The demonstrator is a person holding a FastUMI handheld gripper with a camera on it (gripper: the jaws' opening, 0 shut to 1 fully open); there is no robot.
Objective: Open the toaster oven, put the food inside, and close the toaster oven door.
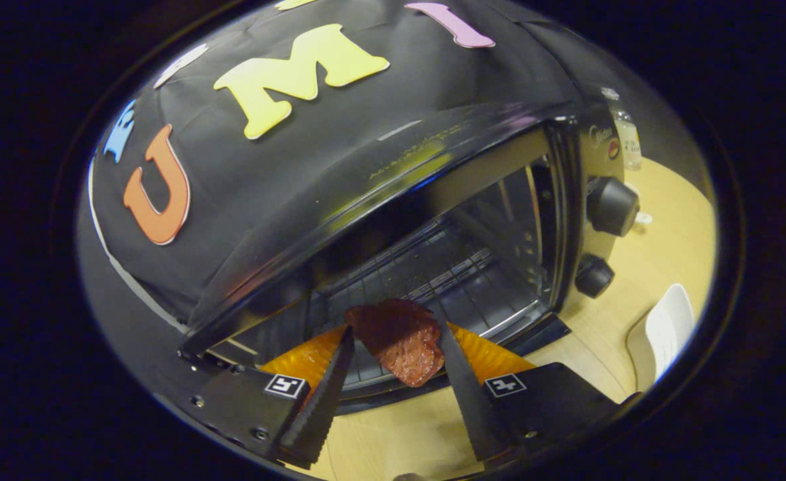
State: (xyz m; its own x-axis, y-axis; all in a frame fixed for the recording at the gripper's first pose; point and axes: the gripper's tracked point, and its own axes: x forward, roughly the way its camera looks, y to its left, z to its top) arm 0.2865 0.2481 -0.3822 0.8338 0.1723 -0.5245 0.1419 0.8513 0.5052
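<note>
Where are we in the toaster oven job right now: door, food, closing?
Done: the toaster oven is open, its wire rack exposed. In hand: the gripper holds the reddish slice of food between its jaws, both pressing on it, right at the oven's mouth above the open door. An orange plate shows behind the fingers. Left: set the food on the rack, let go, pull back and close the door.

Oven (433,220) stands open on tabletop (593,334); food (400,341) between claw (393,334) fingers at its mouth; bottle (625,137) behind oven
</note>
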